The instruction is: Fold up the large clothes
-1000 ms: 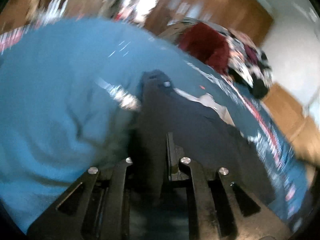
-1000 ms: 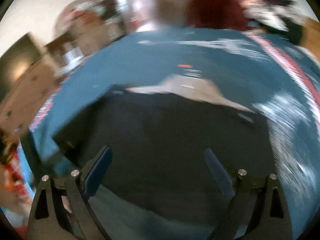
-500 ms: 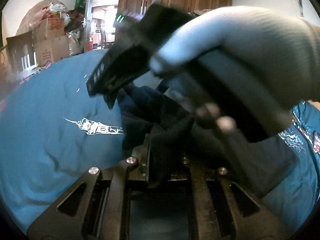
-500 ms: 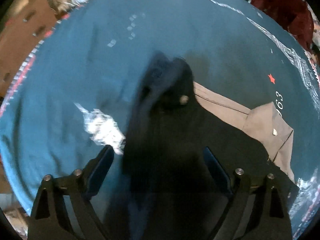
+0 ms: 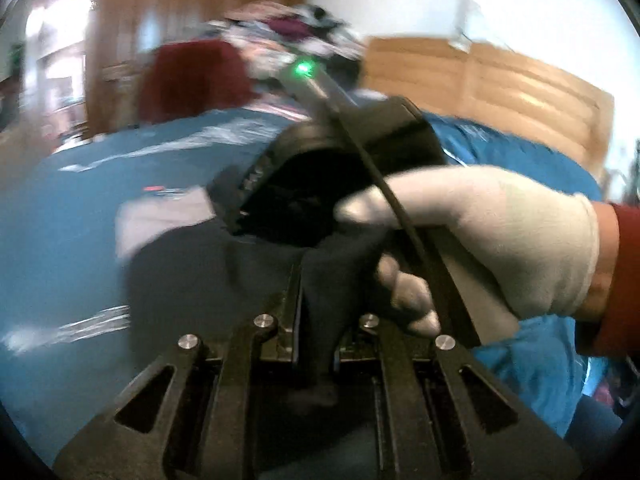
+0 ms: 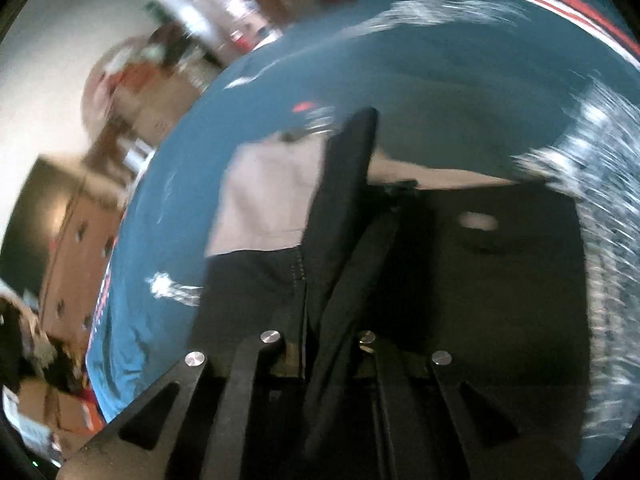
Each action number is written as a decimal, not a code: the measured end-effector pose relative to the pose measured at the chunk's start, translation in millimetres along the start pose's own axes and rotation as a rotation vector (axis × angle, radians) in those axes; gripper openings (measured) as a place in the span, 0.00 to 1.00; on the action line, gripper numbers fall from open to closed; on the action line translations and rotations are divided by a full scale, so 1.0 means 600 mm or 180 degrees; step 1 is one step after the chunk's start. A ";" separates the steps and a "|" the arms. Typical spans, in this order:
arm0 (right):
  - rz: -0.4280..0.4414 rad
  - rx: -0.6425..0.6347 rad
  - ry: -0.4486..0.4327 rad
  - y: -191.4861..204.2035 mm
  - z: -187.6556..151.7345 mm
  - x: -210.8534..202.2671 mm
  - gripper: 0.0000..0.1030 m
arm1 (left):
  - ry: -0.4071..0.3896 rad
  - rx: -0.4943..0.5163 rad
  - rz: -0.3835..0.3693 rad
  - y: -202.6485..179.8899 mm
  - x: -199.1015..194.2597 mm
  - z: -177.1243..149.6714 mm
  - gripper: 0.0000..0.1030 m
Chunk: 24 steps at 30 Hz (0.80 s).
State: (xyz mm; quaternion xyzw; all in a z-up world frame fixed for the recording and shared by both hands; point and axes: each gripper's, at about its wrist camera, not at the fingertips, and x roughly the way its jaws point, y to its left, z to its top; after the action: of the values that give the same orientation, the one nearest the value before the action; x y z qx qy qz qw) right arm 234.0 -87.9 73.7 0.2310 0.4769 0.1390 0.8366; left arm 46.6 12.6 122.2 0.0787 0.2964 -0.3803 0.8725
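Dark garment (image 6: 480, 280) lies spread on the teal cloth (image 6: 420, 80), a ridge of it running from the jaws away toward its tan lining (image 6: 264, 200). Right gripper (image 6: 320, 340) narrow, pinched on that ridge. Left gripper (image 5: 316, 320) narrow too, clamping dark fabric. Gloved hand (image 5: 500, 240) beyond holds the other gripper's body. Blurred clothes pile (image 5: 288, 36) far back.

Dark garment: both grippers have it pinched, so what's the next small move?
Probably carry the pinched edge forward over the dark garment and lay it flat. The left gripper and right gripper each clamp a fold, and the rest lies on the blue cloth.
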 end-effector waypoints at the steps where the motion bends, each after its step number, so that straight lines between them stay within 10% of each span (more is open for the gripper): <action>1: -0.0007 0.0038 -0.0026 -0.029 0.003 -0.012 0.07 | 0.0035 0.0020 -0.0054 -0.011 0.016 0.003 0.09; 15: 0.0408 0.0701 0.0075 -0.332 -0.032 -0.035 0.05 | 0.0664 0.0046 -0.0349 -0.100 0.190 -0.014 0.17; 24: 0.0757 0.0823 0.0175 -0.346 -0.085 -0.107 0.43 | 0.0393 0.0204 -0.0066 -0.049 -0.060 -0.050 0.27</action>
State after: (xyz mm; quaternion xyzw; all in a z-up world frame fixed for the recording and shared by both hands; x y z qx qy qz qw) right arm 160.4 -281.4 -9.5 0.3876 0.4829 0.1808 0.7641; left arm -7.7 25.3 121.2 0.1269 0.3382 -0.3931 0.8456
